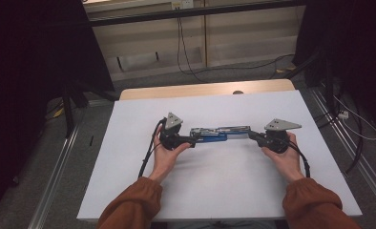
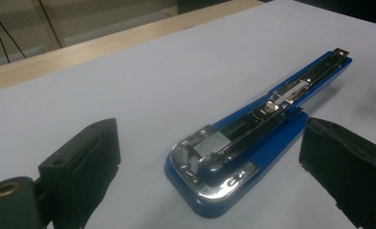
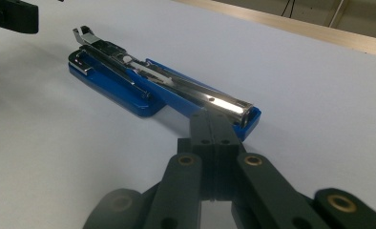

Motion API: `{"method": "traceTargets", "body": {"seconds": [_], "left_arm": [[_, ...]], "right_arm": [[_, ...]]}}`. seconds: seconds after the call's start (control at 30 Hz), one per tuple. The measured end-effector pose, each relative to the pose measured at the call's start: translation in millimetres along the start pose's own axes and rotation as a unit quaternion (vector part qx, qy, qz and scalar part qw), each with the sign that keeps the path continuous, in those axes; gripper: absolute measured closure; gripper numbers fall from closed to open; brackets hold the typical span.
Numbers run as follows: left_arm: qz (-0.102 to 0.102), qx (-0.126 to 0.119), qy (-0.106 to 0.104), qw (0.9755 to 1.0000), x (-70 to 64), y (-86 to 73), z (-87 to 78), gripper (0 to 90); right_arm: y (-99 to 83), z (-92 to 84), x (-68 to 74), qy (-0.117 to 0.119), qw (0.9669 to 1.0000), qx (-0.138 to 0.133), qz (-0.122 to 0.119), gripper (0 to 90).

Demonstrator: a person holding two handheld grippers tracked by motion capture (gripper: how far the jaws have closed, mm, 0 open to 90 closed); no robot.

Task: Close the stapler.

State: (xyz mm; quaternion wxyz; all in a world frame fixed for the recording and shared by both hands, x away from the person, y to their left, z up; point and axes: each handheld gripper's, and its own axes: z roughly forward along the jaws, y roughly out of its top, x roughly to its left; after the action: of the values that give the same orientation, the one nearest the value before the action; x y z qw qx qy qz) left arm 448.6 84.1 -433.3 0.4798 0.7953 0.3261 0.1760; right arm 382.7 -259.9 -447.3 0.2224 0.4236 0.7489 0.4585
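A blue stapler (image 1: 214, 134) lies opened out flat near the middle of the white desk (image 1: 224, 191), well clear of every edge. The left gripper (image 2: 210, 157) has its jaws spread wide on either side of the stapler's broad end without touching it. The right gripper (image 3: 214, 129) has its jaws pressed together, empty, tips at the stapler's narrow end.

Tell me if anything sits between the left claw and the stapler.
Nothing visible does. The left claw is open, its jaws either side of the near end of the blue stapler, with bare white table around it.
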Motion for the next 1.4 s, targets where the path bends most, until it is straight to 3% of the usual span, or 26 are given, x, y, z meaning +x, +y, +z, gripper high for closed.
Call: {"method": "traceTargets", "body": {"seconds": [0.13, 0.6, 0.87, 1.0, 1.23, 1.3, 1.4], "left_arm": [[0.0, 0.013, -0.003, 0.9999, -1.6, -3.1, 3.4, 21.7], [0.021, 0.015, -0.035, 0.999, -8.2, -4.7, 4.5, 70.1], [0.033, 0.028, -0.043, 0.9981, -9.4, -6.1, 6.6, 89.7], [0.046, 0.043, -0.027, 0.9976, -8.9, -7.0, 9.5, 90.0], [0.04, 0.055, -0.02, 0.9975, -3.1, -9.9, 12.9, 90.0], [0.026, 0.056, -0.023, 0.9978, -4.2, -11.4, 15.1, 90.0], [0.032, 0.058, -0.03, 0.9974, -6.6, -10.1, 17.3, 90.0]], "right_arm": [[0.0, 0.7, -0.4, -0.001, 1.0, 0.002, 0.0, 90.0], [-0.7, 2.7, 0.1, 0.003, 0.9998, 0.011, -0.015, 90.0], [-1.3, 3.2, -0.3, 0.009, 0.9998, 0.018, -0.008, 90.0], [-1.3, 2.8, -0.7, 0.01, 0.9997, 0.021, -0.005, 90.0], [-2.1, 4.0, -0.9, 0.008, 0.9996, 0.028, -0.004, 90.0], [-2.5, 4.8, -0.3, 0.003, 0.9993, 0.035, -0.007, 90.0], [-2.6, 4.6, 0.7, 0.003, 0.9992, 0.039, -0.009, 90.0]]}}
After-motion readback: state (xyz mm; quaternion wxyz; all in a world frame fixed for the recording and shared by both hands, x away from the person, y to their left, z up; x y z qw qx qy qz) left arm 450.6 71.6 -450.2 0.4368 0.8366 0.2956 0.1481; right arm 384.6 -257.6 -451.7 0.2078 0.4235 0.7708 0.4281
